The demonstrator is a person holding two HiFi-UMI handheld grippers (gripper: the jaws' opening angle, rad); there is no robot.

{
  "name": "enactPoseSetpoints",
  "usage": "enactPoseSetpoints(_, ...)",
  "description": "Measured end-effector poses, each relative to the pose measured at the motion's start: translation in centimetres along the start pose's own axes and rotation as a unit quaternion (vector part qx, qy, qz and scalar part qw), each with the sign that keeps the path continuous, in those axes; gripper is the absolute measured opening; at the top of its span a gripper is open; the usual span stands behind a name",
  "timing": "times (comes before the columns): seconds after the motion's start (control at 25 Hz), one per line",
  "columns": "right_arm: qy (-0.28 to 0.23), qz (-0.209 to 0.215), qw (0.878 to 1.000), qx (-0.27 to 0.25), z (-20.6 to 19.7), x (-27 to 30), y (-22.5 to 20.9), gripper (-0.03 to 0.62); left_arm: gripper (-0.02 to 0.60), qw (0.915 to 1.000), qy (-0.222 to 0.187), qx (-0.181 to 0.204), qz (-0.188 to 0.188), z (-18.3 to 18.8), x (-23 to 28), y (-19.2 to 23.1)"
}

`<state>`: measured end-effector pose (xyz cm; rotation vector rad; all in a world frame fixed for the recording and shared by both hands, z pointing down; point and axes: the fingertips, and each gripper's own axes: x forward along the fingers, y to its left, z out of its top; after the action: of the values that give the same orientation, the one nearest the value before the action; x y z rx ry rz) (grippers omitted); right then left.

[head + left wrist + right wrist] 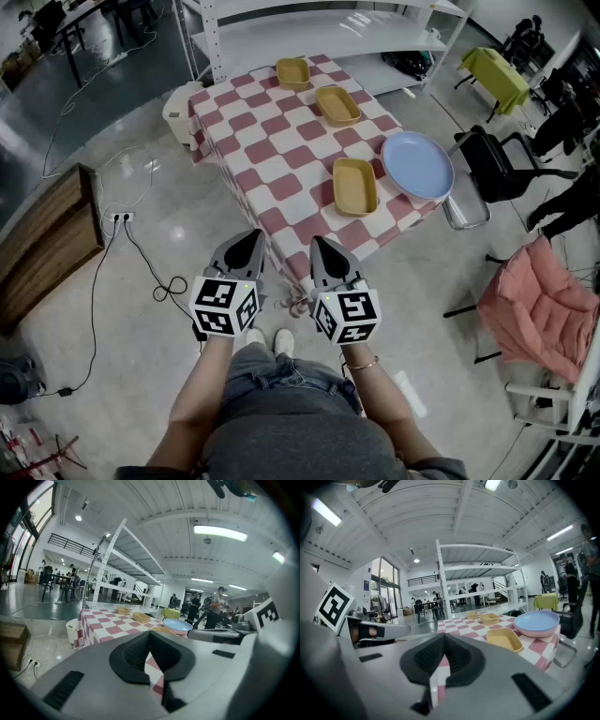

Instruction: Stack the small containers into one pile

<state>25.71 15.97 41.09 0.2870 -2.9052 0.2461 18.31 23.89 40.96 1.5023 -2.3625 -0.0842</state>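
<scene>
1. Left gripper (249, 240): your fingers (133, 656) are pressed together, with nothing between them.
2. Right gripper (321, 246): likewise closed and empty, just beside the left.
3. Table (272, 159): checked cloth, its edge directly ahead of both fingertips.
4. Near container (355, 186): ahead and right of your right fingers, just beside the blue plate (417, 164).
5. Middle container (337, 104) and far container (292, 72): further ahead, well apart, nothing stacked yet.

Hazards: if you arrive with closed fingers, you will likely shove a container instead of gripping it. A wide reach may nudge the plate, and dragging may bunch the cloth.
</scene>
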Motion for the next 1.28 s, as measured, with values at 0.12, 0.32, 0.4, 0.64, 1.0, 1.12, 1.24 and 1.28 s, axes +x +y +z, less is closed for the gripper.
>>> enactPoseSetpoints(0.12, 0.000, 0.000, 1.000, 0.005, -0.2, -0.3, -0.2, 0.008, 0.015, 1.0000, -0.002, -0.001, -0.004, -0.1, -0.2, -0.4)
enactPoseSetpoints(0.32, 0.002, 0.000, 1.000, 0.014, -0.9, -1.0, -0.3, 0.009, 0.015, 0.9999, -0.001, -0.014, -0.003, -1.0, -1.0, -0.6)
enactPoseSetpoints(0.4, 0.004, -0.001, 1.000, 0.018, -1.3, -1.0, -0.6, 0.009, 0.015, 0.9999, -0.001, -0.012, 0.001, -1.4, -1.1, -0.4)
enactPoseSetpoints(0.64, 0.005, -0.007, 0.999, 0.037, -1.9, -1.2, -1.4, 0.009, 0.015, 0.9996, 0.005, -0.022, 0.019, -2.5, -1.5, 0.5)
enactPoseSetpoints(1.0, 0.001, -0.008, 0.999, 0.042, -1.1, -0.4, -1.3, 0.009, 0.015, 0.9988, 0.012, -0.028, 0.039, -2.1, -1.1, 1.7)
enactPoseSetpoints(1.12, 0.002, -0.009, 0.999, 0.047, -0.8, 0.7, -1.3, 0.009, 0.015, 0.9988, 0.013, -0.029, 0.036, -1.5, -0.3, 2.6)
enactPoseSetpoints(1.24, 0.002, -0.016, 0.998, 0.054, -0.6, 2.2, -1.4, 0.009, 0.015, 0.9989, 0.013, -0.036, 0.026, -1.0, 1.0, 4.0)
enactPoseSetpoints(1.28, 0.002, -0.019, 0.998, 0.055, -0.4, 2.8, -1.5, 0.009, 0.015, 0.9990, 0.014, -0.038, 0.019, -0.8, 1.5, 4.4)
